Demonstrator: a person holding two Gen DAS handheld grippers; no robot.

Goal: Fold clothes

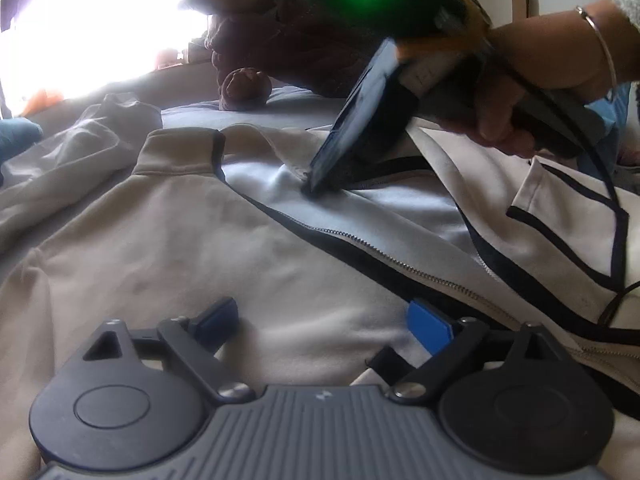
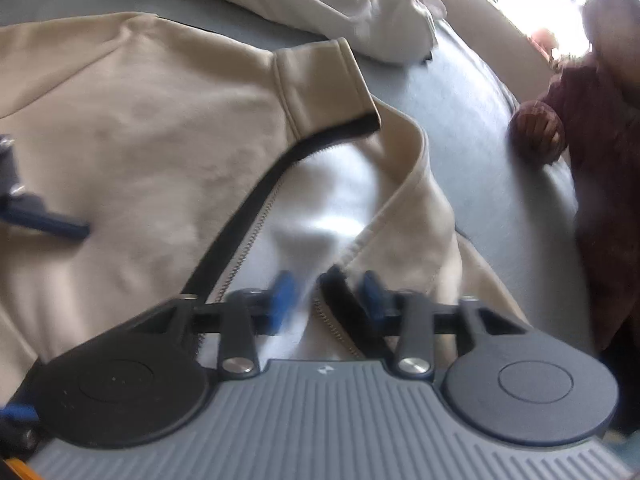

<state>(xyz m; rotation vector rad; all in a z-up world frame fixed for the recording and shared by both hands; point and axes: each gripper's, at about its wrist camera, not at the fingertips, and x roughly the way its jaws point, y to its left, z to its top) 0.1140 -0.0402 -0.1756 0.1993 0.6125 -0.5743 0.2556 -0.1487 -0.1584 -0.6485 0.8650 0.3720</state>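
Observation:
A cream zip jacket (image 1: 180,248) with black trim lies open-fronted on a grey-blue bed sheet (image 2: 480,92), its pale lining (image 1: 360,216) showing. My left gripper (image 1: 320,316) hovers open over the jacket's left chest panel, nothing between its blue pads. My right gripper (image 1: 312,188), held by a hand (image 1: 540,76) with a bracelet, points steeply down at the right collar edge, where the cloth puckers. In the right wrist view its jaws (image 2: 328,300) stand narrow, with the black zipper edge (image 2: 344,304) and some lining pinched between them. One left finger (image 2: 60,226) shows at the left.
A crumpled white garment (image 2: 340,4) lies beyond the collar. A dark maroon plush toy (image 1: 244,88) rests at the far edge of the bed. A black cable (image 1: 608,184) trails from the right gripper across the jacket. A bright window glares at the far left.

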